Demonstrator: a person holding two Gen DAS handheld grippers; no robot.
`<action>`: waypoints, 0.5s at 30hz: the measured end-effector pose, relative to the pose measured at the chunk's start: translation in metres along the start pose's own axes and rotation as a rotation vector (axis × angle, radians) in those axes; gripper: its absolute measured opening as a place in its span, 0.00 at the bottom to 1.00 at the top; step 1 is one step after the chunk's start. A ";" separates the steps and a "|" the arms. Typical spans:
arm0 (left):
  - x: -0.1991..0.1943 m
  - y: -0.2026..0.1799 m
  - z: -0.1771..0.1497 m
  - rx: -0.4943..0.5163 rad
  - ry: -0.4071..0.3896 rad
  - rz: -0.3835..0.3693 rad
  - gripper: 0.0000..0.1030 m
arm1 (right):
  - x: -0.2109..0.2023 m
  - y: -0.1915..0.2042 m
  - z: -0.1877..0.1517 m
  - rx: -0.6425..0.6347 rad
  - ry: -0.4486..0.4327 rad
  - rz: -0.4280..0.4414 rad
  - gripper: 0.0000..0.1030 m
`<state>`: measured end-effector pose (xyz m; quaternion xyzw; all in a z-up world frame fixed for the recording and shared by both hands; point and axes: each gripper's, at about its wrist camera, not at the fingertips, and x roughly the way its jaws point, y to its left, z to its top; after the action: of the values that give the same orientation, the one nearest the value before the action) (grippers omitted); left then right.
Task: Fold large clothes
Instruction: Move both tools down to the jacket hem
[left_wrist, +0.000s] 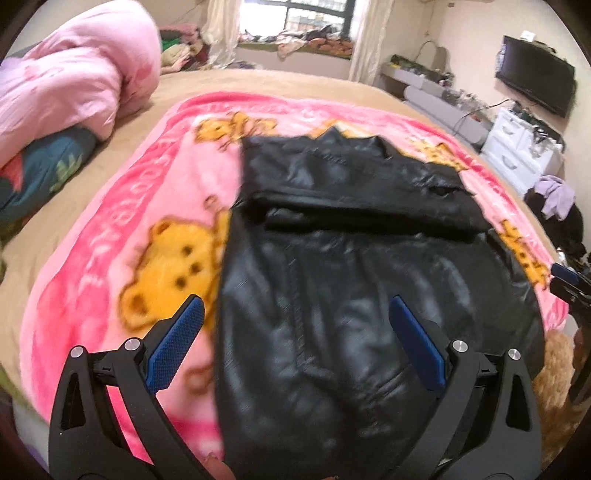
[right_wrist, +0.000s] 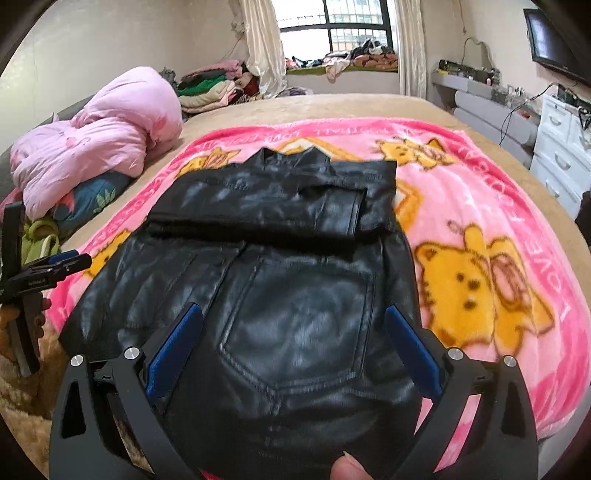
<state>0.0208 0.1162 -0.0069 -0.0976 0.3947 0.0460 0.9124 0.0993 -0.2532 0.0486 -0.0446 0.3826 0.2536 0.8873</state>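
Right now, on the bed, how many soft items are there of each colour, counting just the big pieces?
Black: 1, the leather jacket
Bright pink with yellow bears: 1, the fleece blanket
Pale pink: 1, the bundled quilt
Dark blue patterned: 1, the pillow under the quilt
Total: 4

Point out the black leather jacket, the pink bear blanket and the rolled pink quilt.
black leather jacket (right_wrist: 295, 332): right wrist view, on the stitched back panel.
pink bear blanket (right_wrist: 480, 295): right wrist view, on the yellow bear print.
rolled pink quilt (left_wrist: 74, 74): left wrist view, on its upper bulge.
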 end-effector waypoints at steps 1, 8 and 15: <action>0.000 0.005 -0.004 -0.009 0.012 0.004 0.91 | 0.000 -0.001 -0.004 0.000 0.007 0.006 0.95; 0.004 0.038 -0.037 -0.100 0.108 -0.031 0.91 | -0.001 -0.013 -0.033 0.023 0.056 0.005 0.95; 0.006 0.049 -0.062 -0.109 0.171 -0.103 0.91 | -0.003 -0.029 -0.049 0.049 0.085 -0.014 0.95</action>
<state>-0.0271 0.1507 -0.0597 -0.1710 0.4626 0.0120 0.8699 0.0795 -0.2935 0.0132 -0.0361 0.4259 0.2357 0.8728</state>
